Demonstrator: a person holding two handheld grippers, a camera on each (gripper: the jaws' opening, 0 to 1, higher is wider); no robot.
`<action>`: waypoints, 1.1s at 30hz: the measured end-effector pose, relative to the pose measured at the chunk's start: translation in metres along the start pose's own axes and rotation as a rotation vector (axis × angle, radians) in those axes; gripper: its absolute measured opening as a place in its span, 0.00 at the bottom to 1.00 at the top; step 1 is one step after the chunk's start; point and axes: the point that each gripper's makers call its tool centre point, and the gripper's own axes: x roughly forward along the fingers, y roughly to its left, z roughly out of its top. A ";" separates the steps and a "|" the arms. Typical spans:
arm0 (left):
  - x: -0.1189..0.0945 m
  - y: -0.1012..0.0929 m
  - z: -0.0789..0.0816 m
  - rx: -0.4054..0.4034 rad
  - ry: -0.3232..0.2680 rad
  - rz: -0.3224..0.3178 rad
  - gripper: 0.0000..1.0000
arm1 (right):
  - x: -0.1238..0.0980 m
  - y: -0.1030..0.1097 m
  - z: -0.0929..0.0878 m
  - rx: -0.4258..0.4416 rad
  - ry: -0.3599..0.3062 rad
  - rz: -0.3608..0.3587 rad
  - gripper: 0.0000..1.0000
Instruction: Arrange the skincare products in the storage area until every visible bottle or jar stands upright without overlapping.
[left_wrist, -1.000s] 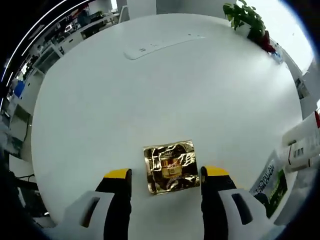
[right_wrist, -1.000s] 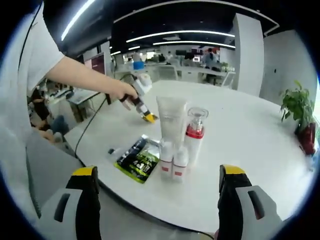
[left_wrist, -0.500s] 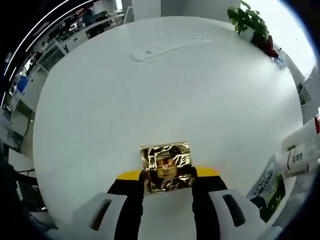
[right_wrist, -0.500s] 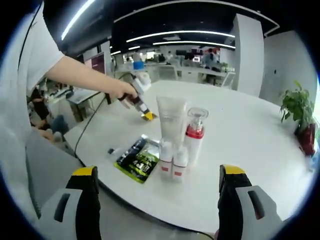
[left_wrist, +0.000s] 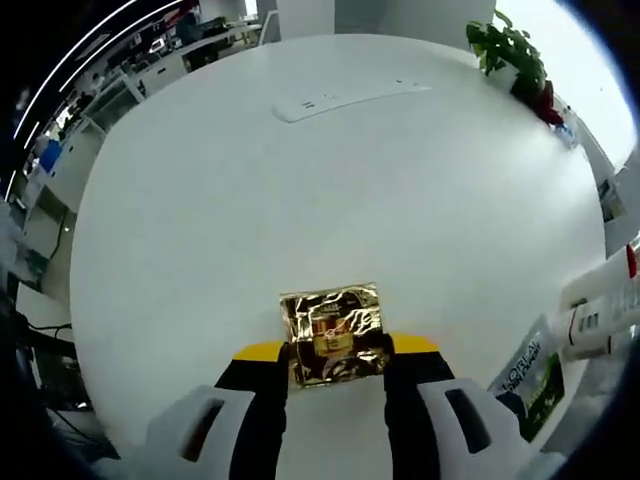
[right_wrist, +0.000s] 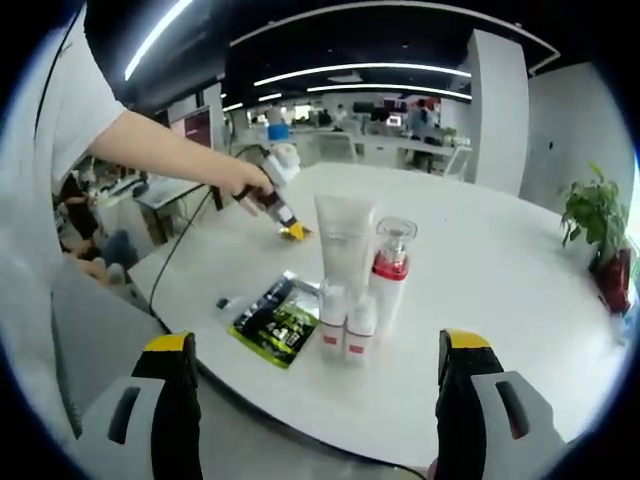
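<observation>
A crinkled gold foil sachet (left_wrist: 333, 335) lies on the white table (left_wrist: 300, 190), and my left gripper (left_wrist: 337, 350) is shut on its near edge. The right gripper view catches that left gripper (right_wrist: 290, 228) in a person's hand at the table's far left. In front of my right gripper (right_wrist: 316, 345), which hangs open and holds nothing, a cluster stands upright: a tall white tube (right_wrist: 345, 235), a clear pump bottle with a red collar (right_wrist: 390, 270) and two small white bottles (right_wrist: 345, 322). A green and black sachet (right_wrist: 275, 318) lies flat beside them.
A white power strip (left_wrist: 350, 95) lies at the table's far side. A potted plant (left_wrist: 510, 50) stands at the far right edge. The cluster's tube (left_wrist: 600, 295) and green sachet (left_wrist: 535, 375) show at the right. Office desks lie beyond.
My left gripper's jaws have closed from wide open onto the gold sachet's near edge. The left gripper view has shifted slightly. The right gripper has stayed open and still.
</observation>
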 end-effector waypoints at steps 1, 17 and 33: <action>0.000 0.000 0.000 -0.001 0.001 0.001 0.40 | 0.000 0.000 0.000 0.000 -0.001 0.001 0.99; -0.022 -0.006 -0.017 -0.057 0.037 0.031 0.40 | 0.000 0.003 0.002 -0.013 -0.009 0.008 0.99; -0.044 -0.016 -0.030 -0.122 0.021 0.049 0.37 | -0.001 0.005 0.006 -0.031 -0.029 0.019 0.99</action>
